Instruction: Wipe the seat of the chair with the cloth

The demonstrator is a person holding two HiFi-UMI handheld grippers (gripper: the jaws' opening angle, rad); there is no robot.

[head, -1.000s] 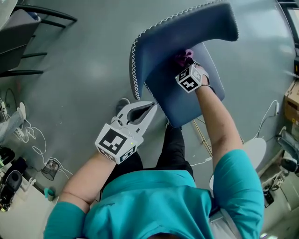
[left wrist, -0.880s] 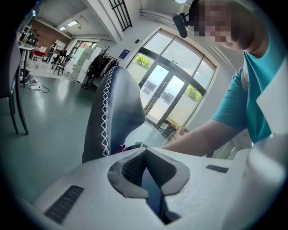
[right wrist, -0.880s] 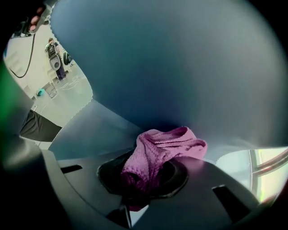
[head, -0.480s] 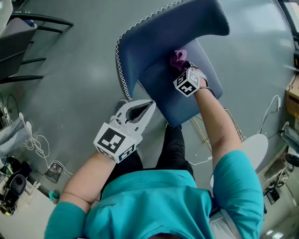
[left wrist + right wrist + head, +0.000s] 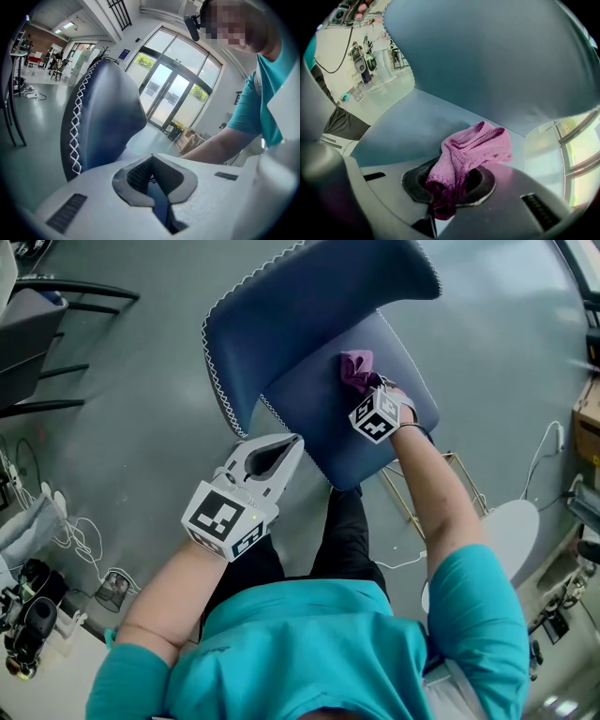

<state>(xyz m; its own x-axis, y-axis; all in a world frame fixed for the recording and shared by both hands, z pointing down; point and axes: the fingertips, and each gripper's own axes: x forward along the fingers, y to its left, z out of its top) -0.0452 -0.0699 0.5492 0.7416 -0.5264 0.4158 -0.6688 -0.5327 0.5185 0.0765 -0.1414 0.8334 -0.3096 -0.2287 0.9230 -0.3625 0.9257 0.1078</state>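
Head view. Grey floor (image 5: 122, 427) all round. Blue chair (image 5: 309, 306) stands at 12 o'clock from the person, with white zigzag stitching along its edge. Its seat (image 5: 319, 423) faces up and the backrest rises beyond it.

Left gripper (image 5: 292, 444): at 8 o'clock of the seat, tips just beside the seat's stitched edge. The jaws are closed together with nothing between them.

Right gripper (image 5: 367, 390): over the seat at its 2 o'clock part. The jaws are clamped on the pink cloth (image 5: 468, 150). The cloth's free end bunches out past the jaw tips and lies on the seat surface, close to the backrest.
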